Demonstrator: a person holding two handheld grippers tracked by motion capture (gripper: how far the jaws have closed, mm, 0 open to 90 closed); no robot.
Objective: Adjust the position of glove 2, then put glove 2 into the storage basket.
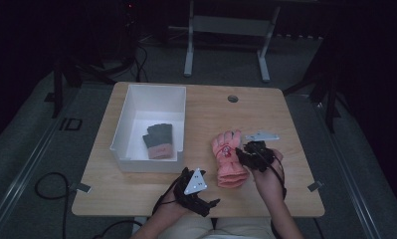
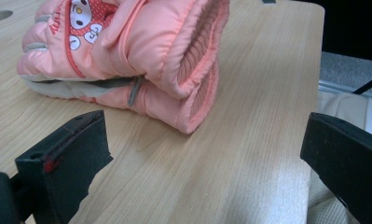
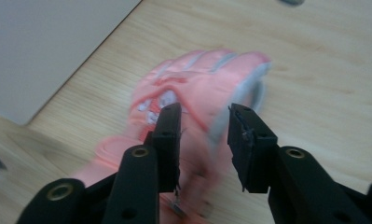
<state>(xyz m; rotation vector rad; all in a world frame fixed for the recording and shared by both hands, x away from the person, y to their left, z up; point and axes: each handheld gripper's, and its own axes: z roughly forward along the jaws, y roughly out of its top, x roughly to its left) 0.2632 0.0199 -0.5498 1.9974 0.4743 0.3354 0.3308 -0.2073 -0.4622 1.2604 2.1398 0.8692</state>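
- Wood-grain laminate covers my table [image 1: 206, 109], a pale rectangle with a small round grommet [image 1: 233, 98] near its far edge.
- Around it the room is dark: grey floor, black cables trailing at the left, and the legs of a grey frame [image 1: 226, 45] beyond the far edge.
- On the left half of the table sits a white box [image 1: 136, 154], open at the top, with a grey glove [image 1: 158, 140] with a pinkish cuff lying inside it.
- Right of the box, out on the bare wood, lies the pink glove [image 1: 228, 159], padded, with a cartoon patch on its back; fingers point away from me, cuff toward me.
- My left tongs [image 1: 206, 203] rest low at the near edge, just left of the glove's cuff and apart from it. In the left gripper view the jaws stand wide apart with nothing between them but table, and the glove's cuff end [image 2: 174, 70] lies ahead of them, untouched.
- My right tongs [image 1: 247, 155] sit at the glove's right side, over its middle. In the right gripper view the jaws are parted with a narrow gap, hanging above the glove [image 3: 197, 93]; that picture is blurred, so I cannot tell whether they touch the fabric.
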